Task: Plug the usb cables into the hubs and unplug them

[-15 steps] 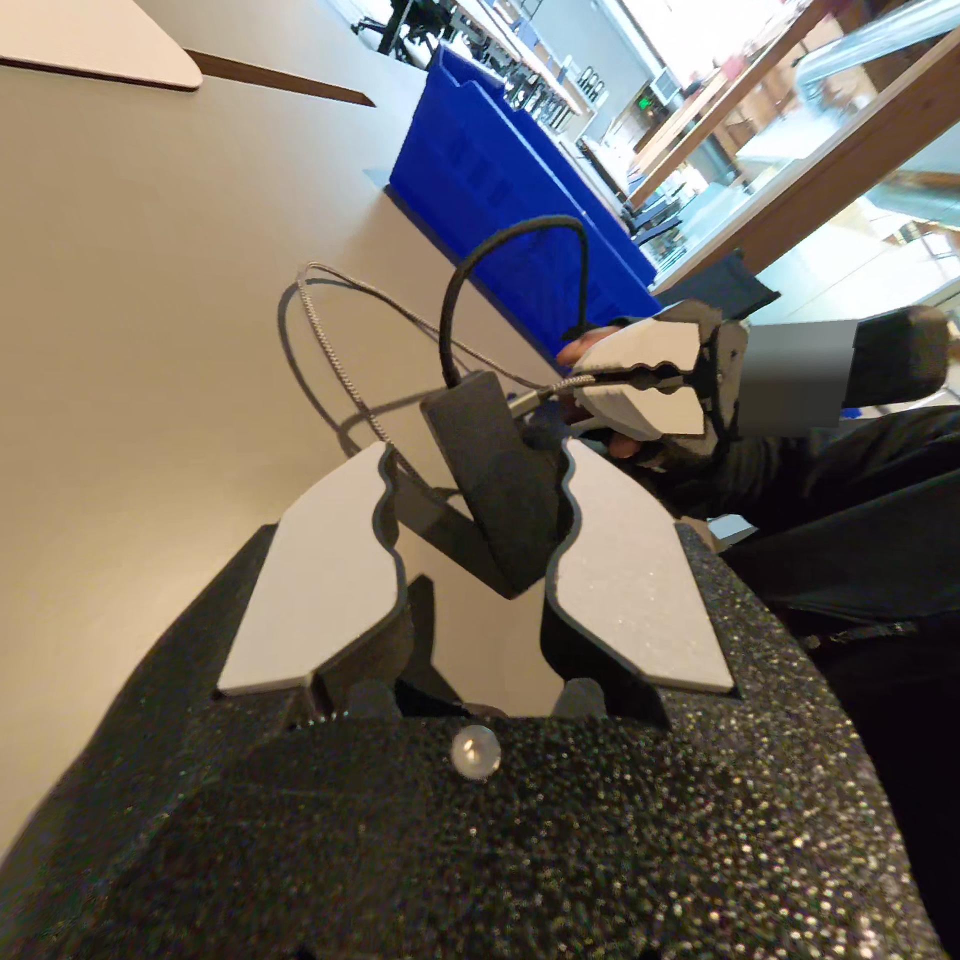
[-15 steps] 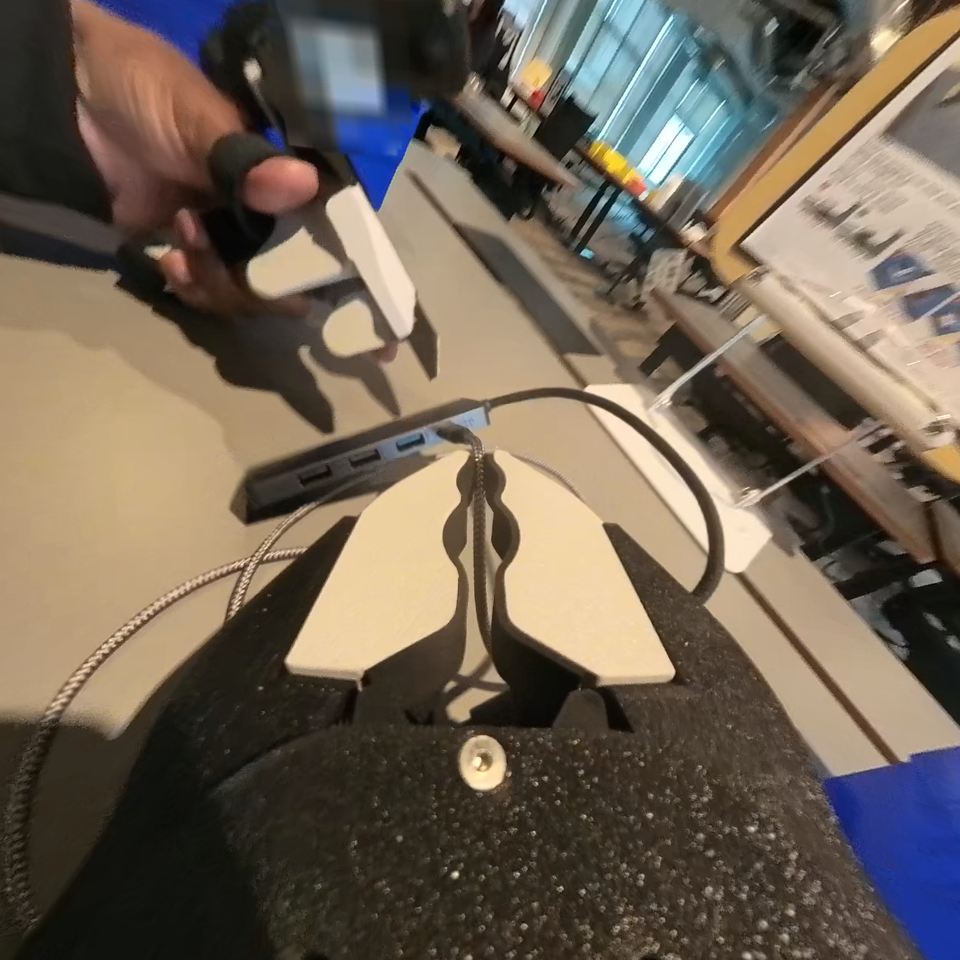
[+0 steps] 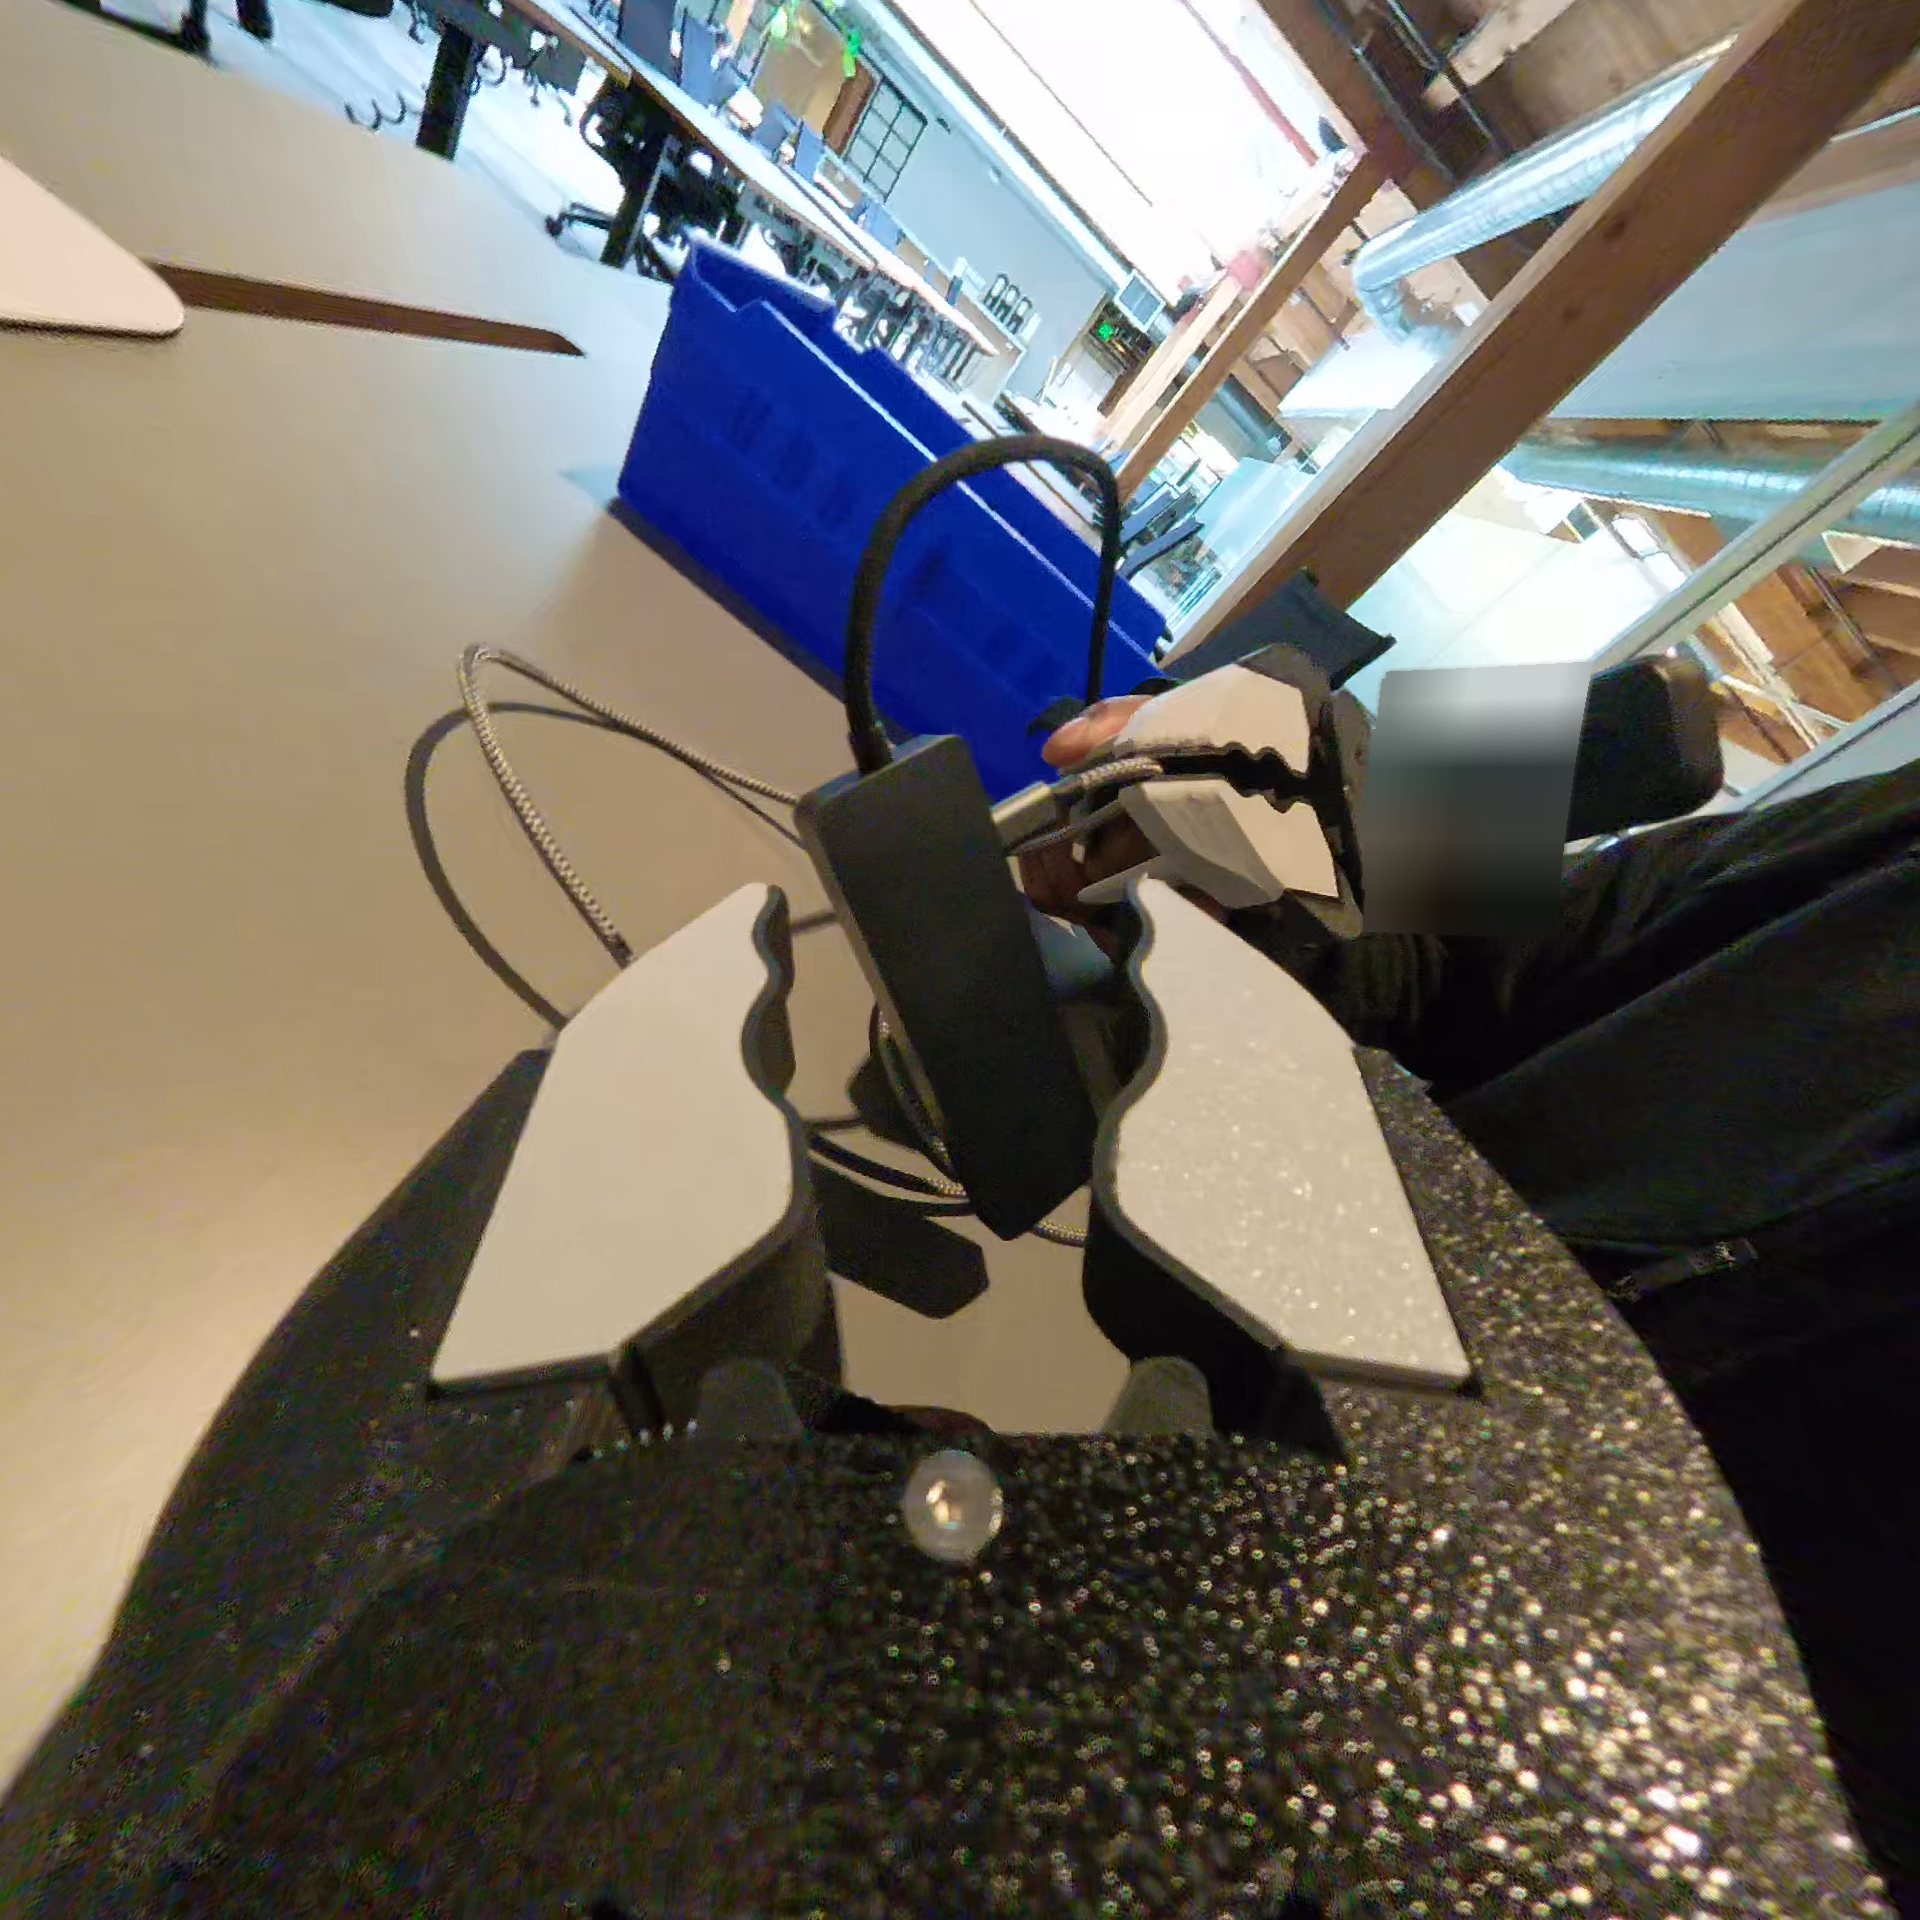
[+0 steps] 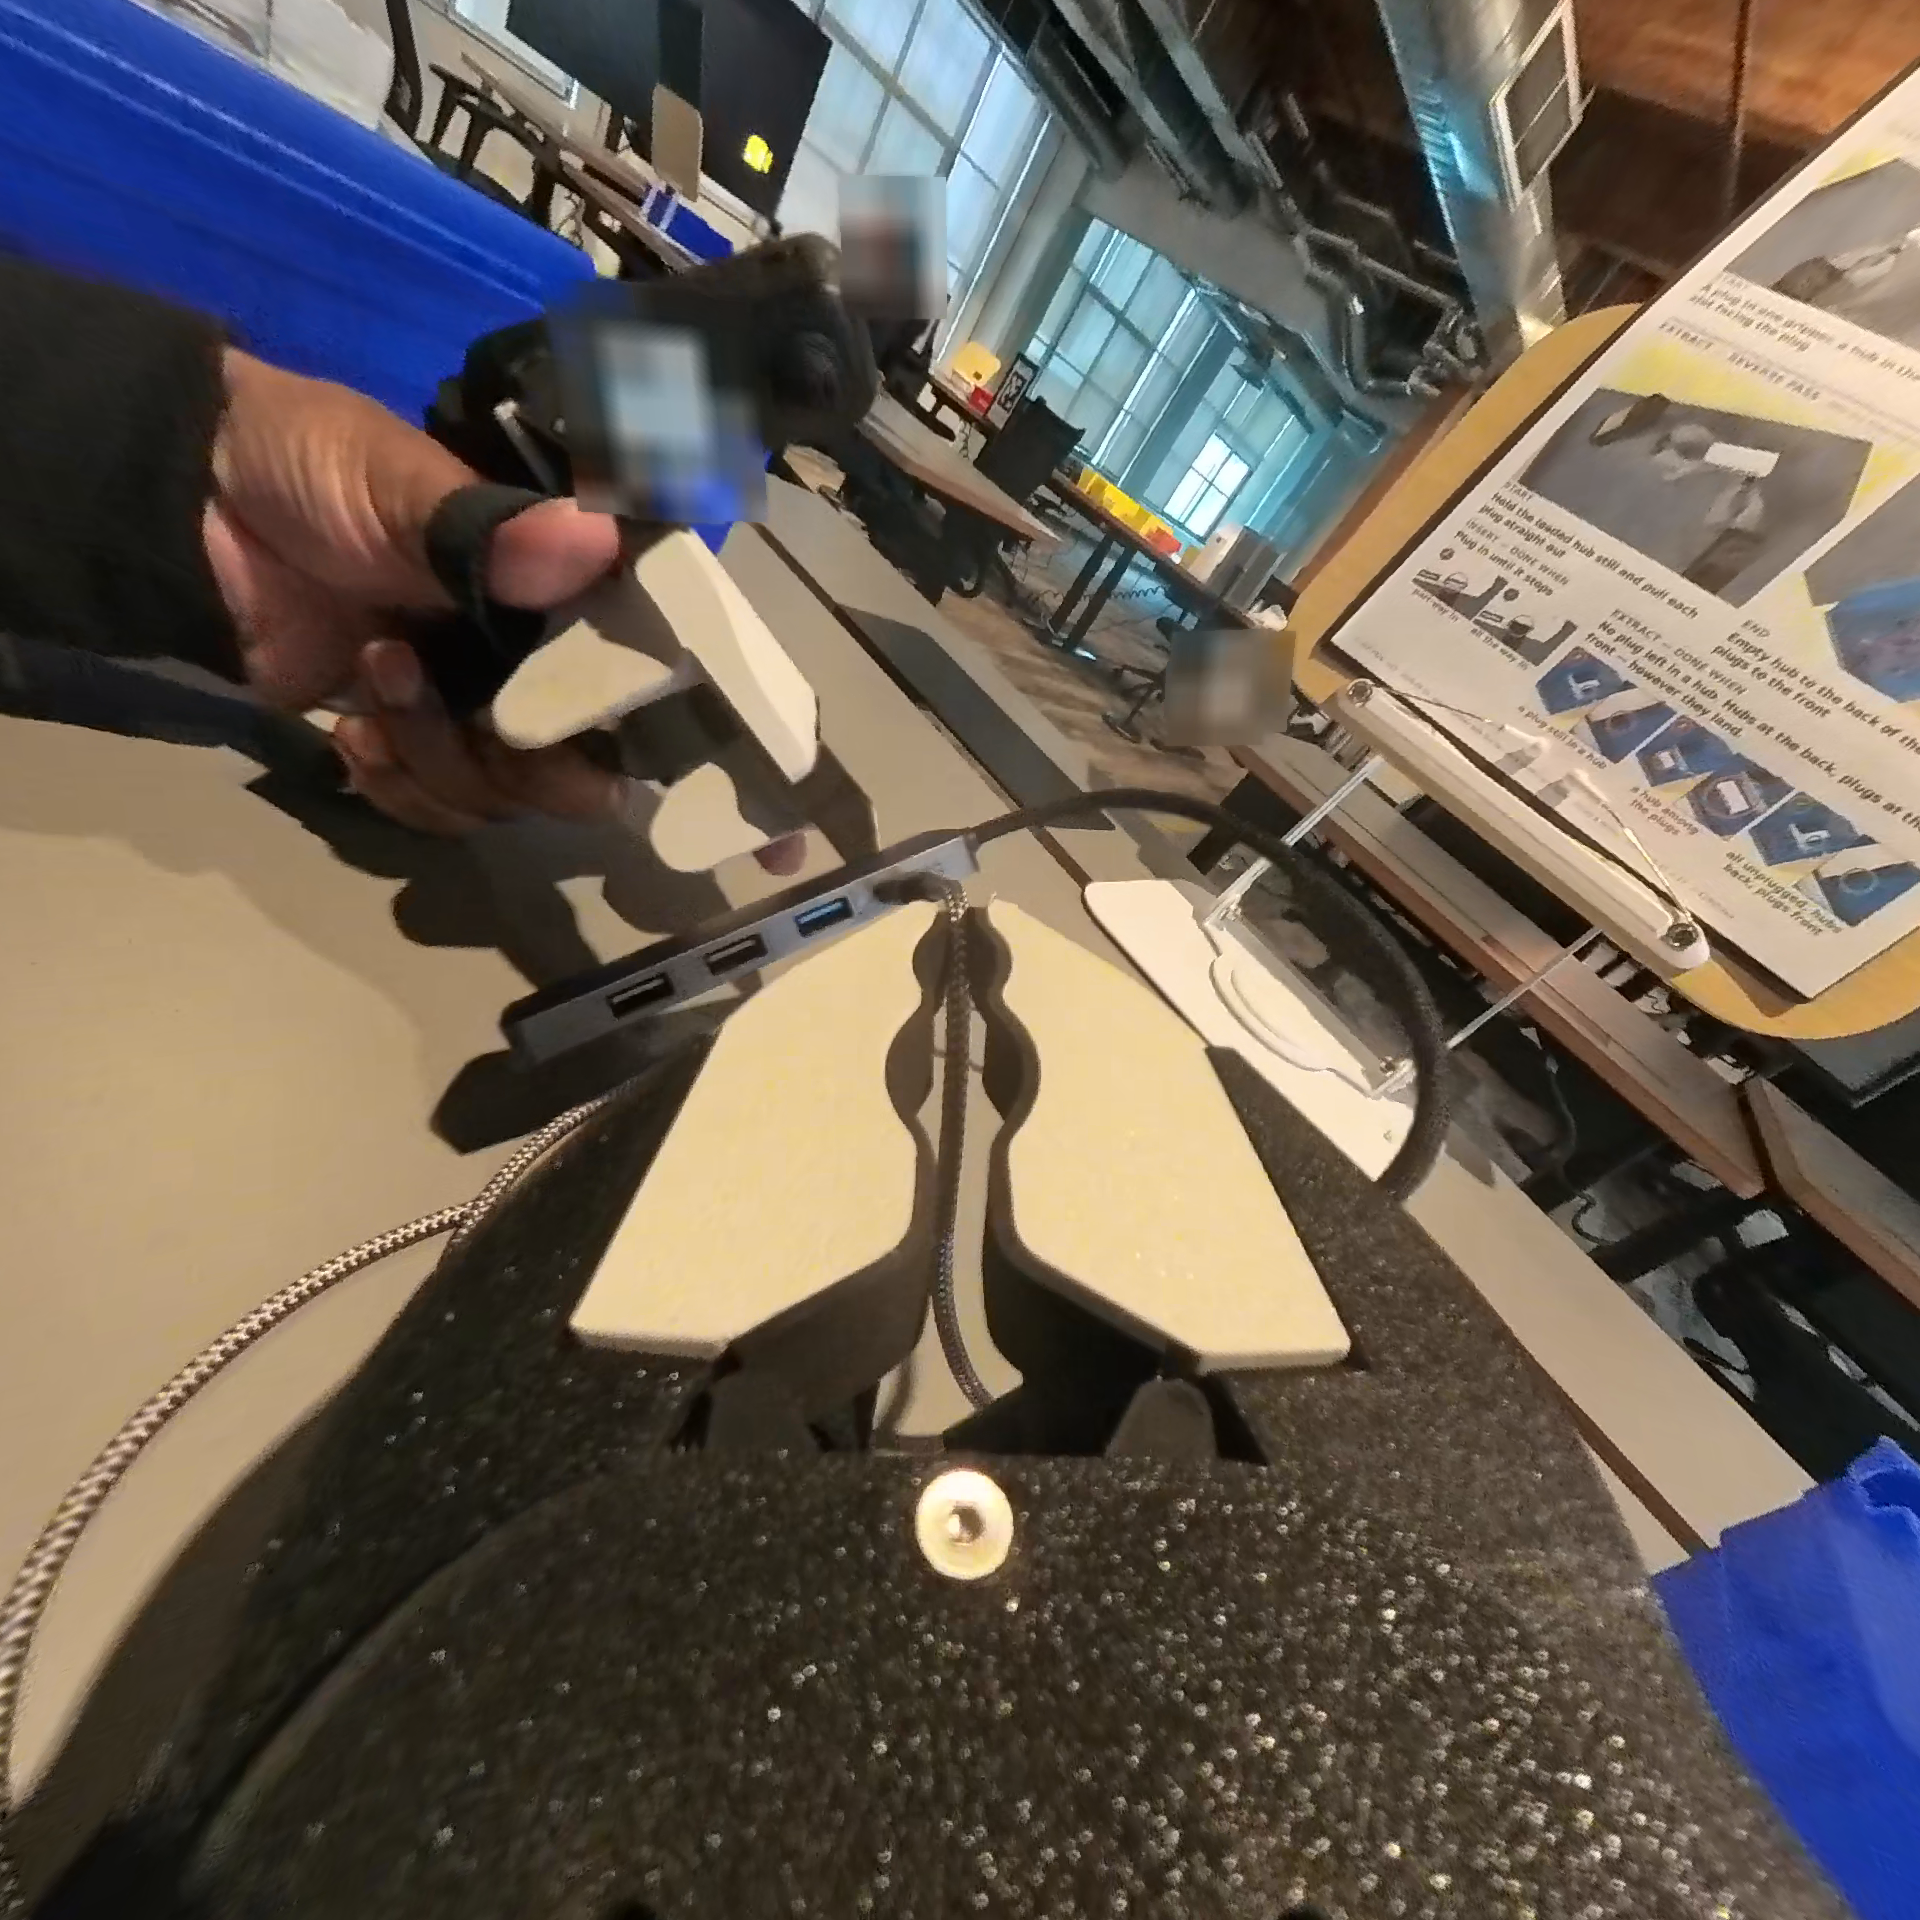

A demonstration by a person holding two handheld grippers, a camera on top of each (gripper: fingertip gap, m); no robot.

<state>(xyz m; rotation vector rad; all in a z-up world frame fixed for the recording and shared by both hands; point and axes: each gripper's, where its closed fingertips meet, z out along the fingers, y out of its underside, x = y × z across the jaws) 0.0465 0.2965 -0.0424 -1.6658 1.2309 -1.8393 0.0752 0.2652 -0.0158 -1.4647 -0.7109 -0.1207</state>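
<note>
Left fingers (image 3: 665,1122) spread, gripping nothing; hub (image 3: 945,966) lies between them untouched, long axis roughly along them. Right gripper (image 4: 961,925) clenched on braided cable (image 4: 951,1143) just behind its plug, seated in the hub's end port by the black lead. Pull direction: straight back along right fingers, perpendicular to hub's length.

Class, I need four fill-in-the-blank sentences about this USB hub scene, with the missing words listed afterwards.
1. The right gripper is shut on the braided grey ____.
2. The slim dark grey USB hub shows three free ports; one has a ____ insert.
3. The left gripper has its jaws ____.
4. The large plastic bin behind the hub is ____.

Missing words: cable; blue; open; blue
</note>
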